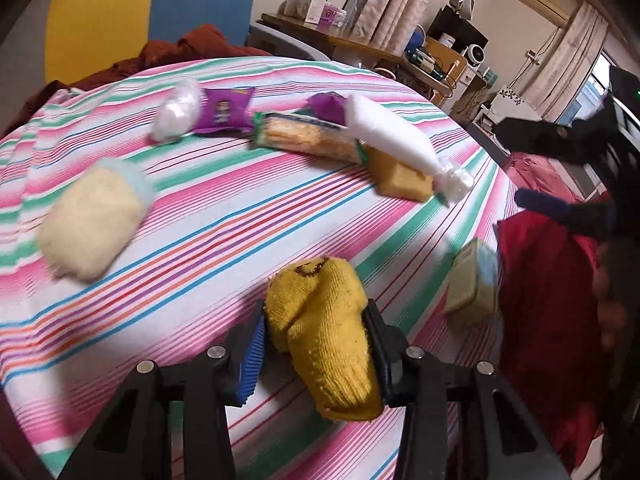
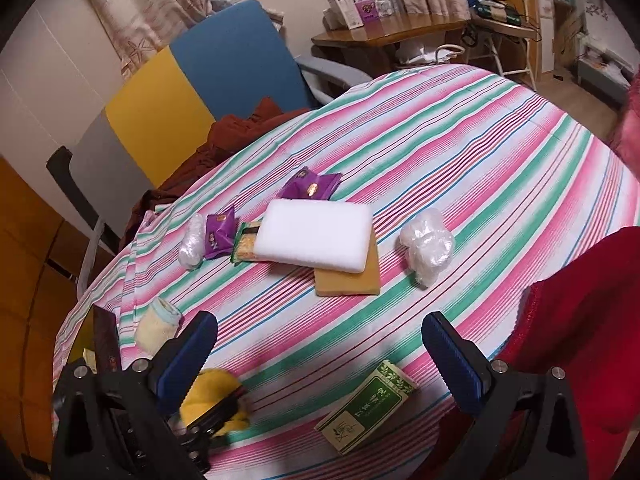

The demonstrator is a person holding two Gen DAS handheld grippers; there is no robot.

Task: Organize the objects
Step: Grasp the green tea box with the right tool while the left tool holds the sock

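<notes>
Striped bedsheet (image 2: 460, 168) holds scattered snacks and a white foam pad (image 2: 316, 238). Left gripper (image 1: 316, 344) is clamped on the yellow knit sock (image 1: 324, 336), lifted just above the sheet; right gripper (image 2: 320, 356) is wide open, holding nothing. Keep the squeeze firm and carry it clear of the green tea box (image 2: 366, 410).

striped cloth (image 2: 460, 152) covering the counter is looking matt, woven. yellow sock (image 1: 320, 332) is showing coarse knit, fuzzy. cream sock (image 1: 90, 220) is looking soft knit too. white foam block (image 2: 316, 236) is looking matt, smooth. purple snack packs (image 2: 310, 187) are shining as glossy foil. clear plastic bag (image 2: 428, 246) is looking crinkled, shiny. green box (image 2: 368, 410) is looking like printed card. fingers (image 2: 454, 360) are carrying ribbed blue pads, matt black plastic body, metal bolts.
</notes>
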